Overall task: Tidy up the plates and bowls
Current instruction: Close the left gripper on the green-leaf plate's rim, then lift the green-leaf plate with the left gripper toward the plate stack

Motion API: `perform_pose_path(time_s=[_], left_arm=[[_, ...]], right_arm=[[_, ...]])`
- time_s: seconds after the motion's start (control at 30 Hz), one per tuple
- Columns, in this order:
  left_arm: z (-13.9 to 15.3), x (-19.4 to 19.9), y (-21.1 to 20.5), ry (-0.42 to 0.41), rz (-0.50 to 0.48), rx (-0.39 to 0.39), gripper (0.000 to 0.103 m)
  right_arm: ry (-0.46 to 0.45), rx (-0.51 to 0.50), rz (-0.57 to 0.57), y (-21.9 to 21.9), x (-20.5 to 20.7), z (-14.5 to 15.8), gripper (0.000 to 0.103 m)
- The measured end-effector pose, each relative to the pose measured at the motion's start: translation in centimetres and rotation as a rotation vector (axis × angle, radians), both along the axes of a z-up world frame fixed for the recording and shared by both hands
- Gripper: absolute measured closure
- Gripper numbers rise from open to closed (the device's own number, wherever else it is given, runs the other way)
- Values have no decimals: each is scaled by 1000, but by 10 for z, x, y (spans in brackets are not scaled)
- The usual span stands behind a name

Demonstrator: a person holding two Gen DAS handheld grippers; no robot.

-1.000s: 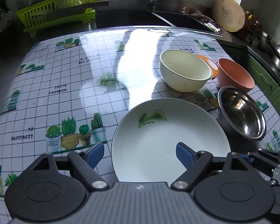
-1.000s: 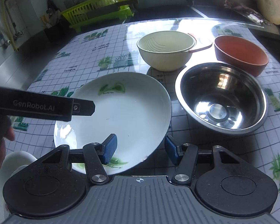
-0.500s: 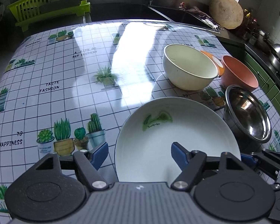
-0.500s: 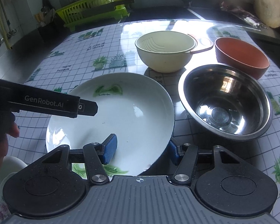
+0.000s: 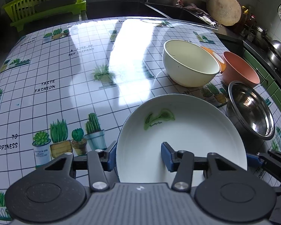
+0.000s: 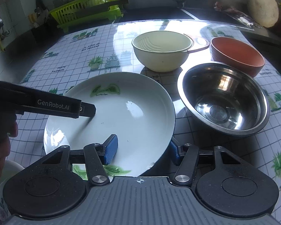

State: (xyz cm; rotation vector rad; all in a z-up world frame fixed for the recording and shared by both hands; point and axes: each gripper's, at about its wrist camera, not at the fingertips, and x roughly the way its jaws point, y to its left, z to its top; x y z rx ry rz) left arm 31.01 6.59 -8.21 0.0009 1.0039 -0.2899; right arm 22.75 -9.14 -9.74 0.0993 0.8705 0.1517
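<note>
Each gripper, left [image 5: 138, 156] and right [image 6: 143, 149], has a ribbed grey body with two round black discs. Black linkage arms with silver screws carry blue ribbed pads [image 6: 110, 149]. The left one's black side bar reads "GenRobot.AI" in white. A bare-skinned hand [image 6: 1, 144] shows.

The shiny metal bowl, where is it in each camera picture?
Left wrist view: the metal bowl sits at the right edge, right of the white plate.
Right wrist view: the metal bowl sits right of centre, right of the white plate.
Shared landmark: the cream bowl, on the table beyond the plate.
</note>
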Motion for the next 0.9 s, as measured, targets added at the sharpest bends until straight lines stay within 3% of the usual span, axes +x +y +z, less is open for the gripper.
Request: perform_pose_path(time_s=[0.13,0.9], left_arm=[[1,0,2,3,0,4,59],[3,-16,3,8,-19,23,60]], right_arm=[[5,2,-6,1,-3,0,45],[-39,-27,21,1,-6,-3,43]])
